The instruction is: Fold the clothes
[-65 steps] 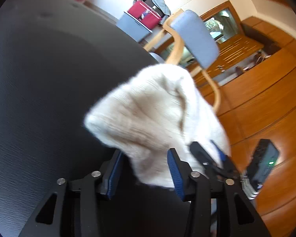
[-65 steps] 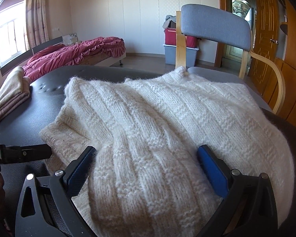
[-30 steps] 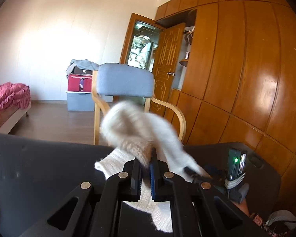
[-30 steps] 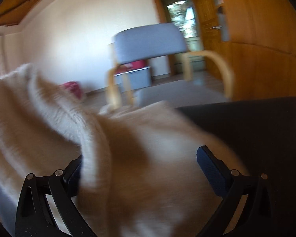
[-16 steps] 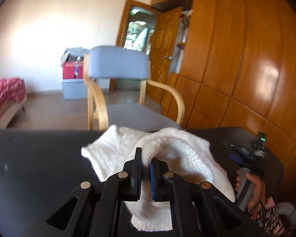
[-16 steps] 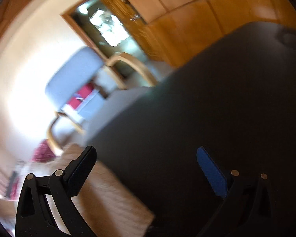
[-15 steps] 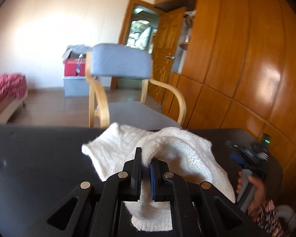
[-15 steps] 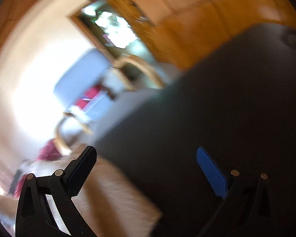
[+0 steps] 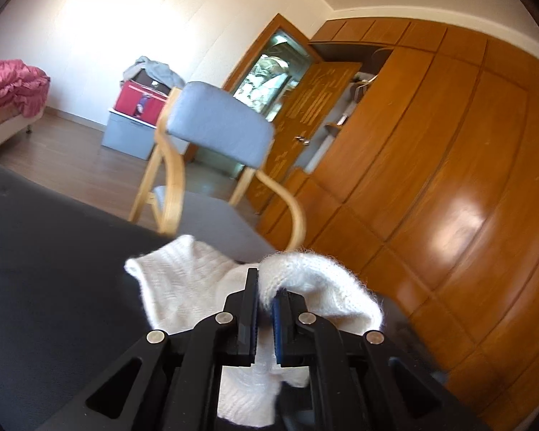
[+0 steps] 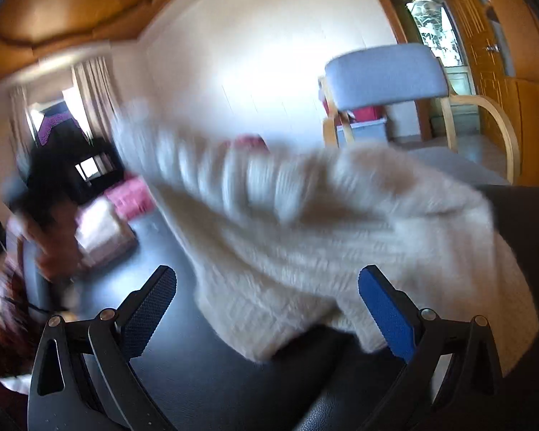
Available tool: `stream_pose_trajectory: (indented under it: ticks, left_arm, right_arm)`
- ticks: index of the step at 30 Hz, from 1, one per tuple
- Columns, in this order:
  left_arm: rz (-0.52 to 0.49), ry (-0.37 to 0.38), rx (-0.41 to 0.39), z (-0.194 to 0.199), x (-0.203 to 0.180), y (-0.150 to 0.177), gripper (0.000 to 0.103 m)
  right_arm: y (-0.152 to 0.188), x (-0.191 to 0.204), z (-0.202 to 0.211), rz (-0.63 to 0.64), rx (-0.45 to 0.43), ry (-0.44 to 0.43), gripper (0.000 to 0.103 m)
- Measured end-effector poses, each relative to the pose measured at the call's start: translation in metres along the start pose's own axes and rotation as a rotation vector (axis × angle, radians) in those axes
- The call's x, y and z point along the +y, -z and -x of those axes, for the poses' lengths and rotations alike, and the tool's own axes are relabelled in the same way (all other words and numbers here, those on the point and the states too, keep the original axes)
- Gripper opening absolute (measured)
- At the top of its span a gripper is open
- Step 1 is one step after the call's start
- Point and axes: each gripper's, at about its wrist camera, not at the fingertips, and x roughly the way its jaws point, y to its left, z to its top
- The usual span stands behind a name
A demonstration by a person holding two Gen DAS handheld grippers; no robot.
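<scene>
A cream knitted sweater (image 9: 183, 283) lies on the black table (image 9: 54, 269). My left gripper (image 9: 266, 289) is shut on a raised fold of it, and the fold drapes over the right finger. In the right wrist view the sweater (image 10: 305, 222) is blurred, with one part lifted up toward the left and the rest lying on the table (image 10: 204, 377). My right gripper (image 10: 267, 303) stands wide open just before the sweater's near edge, and its pads (image 10: 386, 310) do not press on the knit.
A grey-cushioned wooden armchair (image 9: 215, 122) stands right behind the table's far edge. A folded pile of clothes (image 10: 104, 231) sits on the table's left. A blurred hand (image 10: 50, 237) holds the left gripper there. Wooden wardrobe panels (image 9: 449, 179) fill the right.
The right gripper has swung from a tilted look at bare table back to face the sweater. The left gripper has rolled and dipped a little, still shut on the fold.
</scene>
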Motion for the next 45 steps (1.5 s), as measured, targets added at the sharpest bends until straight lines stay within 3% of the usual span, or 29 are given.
stream_pose_trajectory:
  ticks: [3, 5, 8, 12, 14, 18, 22, 27, 33, 40, 42, 45]
  left_arm:
    - [-0.053, -0.045, 0.007, -0.001, -0.005, 0.005, 0.005]
    - [-0.061, -0.058, 0.033, -0.007, -0.002, 0.010, 0.005]
    - [-0.051, -0.071, 0.070, -0.018, 0.008, 0.019, 0.005]
    - [-0.036, -0.107, 0.122, -0.036, 0.026, 0.028, 0.008]
    - [-0.057, -0.167, 0.157, -0.048, 0.035, 0.035, 0.011]
    - [-0.095, -0.221, 0.257, -0.068, 0.047, 0.062, 0.016]
    - [-0.099, -0.141, 0.344, -0.080, 0.048, 0.087, 0.018]
    - [-0.090, -0.062, 0.324, -0.081, 0.044, 0.097, 0.024]
    - [0.006, 0.032, 0.290, -0.067, 0.053, 0.088, 0.029]
    - [0.129, 0.195, 0.326, -0.069, 0.060, 0.087, 0.035]
    - [0.117, 0.203, 0.325, -0.068, 0.059, 0.087, 0.035]
    - [0.111, 0.156, 0.331, -0.072, 0.061, 0.087, 0.036]
  right_arm:
    - [-0.002, 0.016, -0.009, 0.075, 0.030, 0.051, 0.102]
    - [-0.014, 0.012, -0.018, 0.104, 0.032, 0.145, 0.095]
    - [-0.035, 0.002, -0.030, 0.105, 0.036, 0.168, 0.090]
    - [-0.073, -0.020, -0.060, 0.098, -0.008, 0.323, 0.090]
    - [-0.088, -0.038, -0.074, 0.062, -0.012, 0.339, 0.090]
    - [-0.074, -0.077, -0.109, -0.063, 0.046, 0.321, 0.092]
    - [-0.071, -0.084, -0.102, -0.105, 0.006, 0.257, 0.097]
    - [-0.069, -0.088, -0.103, -0.113, 0.001, 0.244, 0.097]
    - [-0.072, -0.101, -0.114, -0.122, -0.001, 0.236, 0.097]
    - [-0.077, -0.103, -0.119, -0.121, 0.003, 0.236, 0.098]
    - [-0.077, -0.102, -0.118, -0.121, 0.002, 0.233, 0.098]
    - [-0.077, -0.102, -0.118, -0.122, 0.001, 0.231, 0.099]
